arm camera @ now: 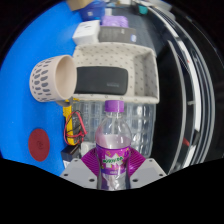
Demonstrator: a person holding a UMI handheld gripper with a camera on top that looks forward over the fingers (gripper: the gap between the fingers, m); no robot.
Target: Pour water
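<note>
**Bottle Handling: Grip Point and Load**

The tongs (pixel 115 165) clench the bottle (pixel 115 140) at its labelled middle, both pads pressing it. Judged light, thin-walled and smooth: squeeze moderately, at the label. The cup (pixel 52 80) lies beyond, beside a basket (pixel 148 70).

Your view takes in a blue table (pixel 25 95) spreading from nine o'clock down to seven. A red round mark (pixel 39 143) sits on it at about eight o'clock. At twelve o'clock you have a grey woven basket (pixel 150 75) with a dark box (pixel 103 80) lying in it. From one to four o'clock you see dark floor (pixel 195 110) crossed by pale curved lines. Past the basket you get blurred clutter that cannot be made out.
</note>
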